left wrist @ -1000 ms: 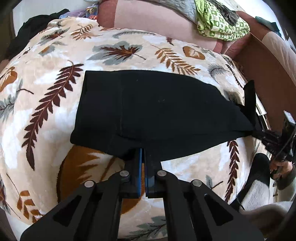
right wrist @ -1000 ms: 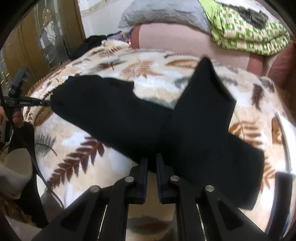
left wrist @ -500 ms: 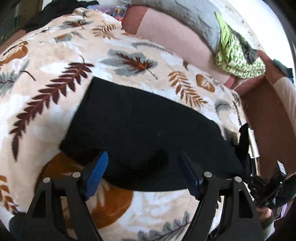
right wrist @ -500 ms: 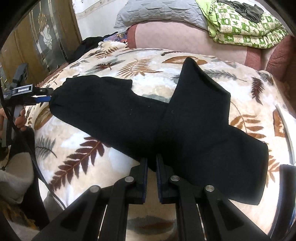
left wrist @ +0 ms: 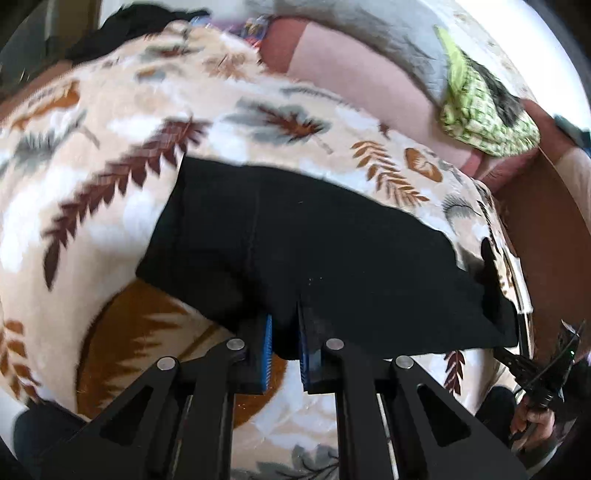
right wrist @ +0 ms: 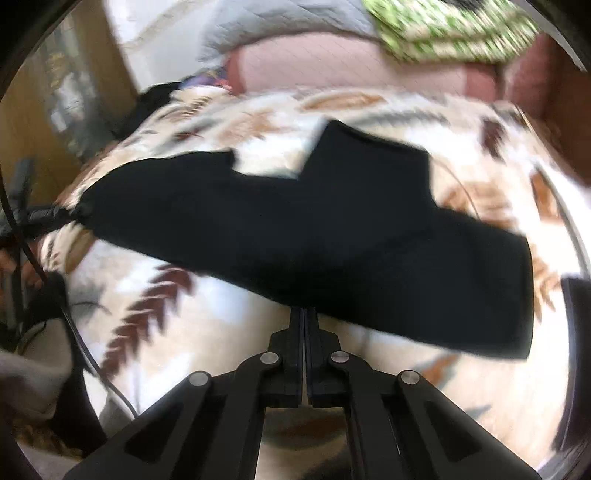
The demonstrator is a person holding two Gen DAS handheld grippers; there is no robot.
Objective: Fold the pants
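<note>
Black pants (left wrist: 314,236) lie on a leaf-patterned blanket (left wrist: 110,192). My left gripper (left wrist: 284,325) is shut on the near edge of the pants, with a fold of cloth between its blue pads. In the right wrist view the pants (right wrist: 332,236) spread across the blanket with one leg folded back. My right gripper (right wrist: 304,314) is shut on their near edge. The left gripper also shows at the left of the right wrist view (right wrist: 48,216), and the right gripper at the lower right of the left wrist view (left wrist: 517,360). Both views are blurred.
A pink headboard cushion (left wrist: 369,70) with a grey quilt and a green patterned cloth (left wrist: 480,118) runs along the far side. A dark garment (left wrist: 129,22) lies at the far left corner. A wooden bed side (left wrist: 546,229) is on the right.
My left gripper was shut, opened wide half a second ago, and has shut again on the pants' edge farther along. The right gripper stayed shut and the far leg has shifted.
</note>
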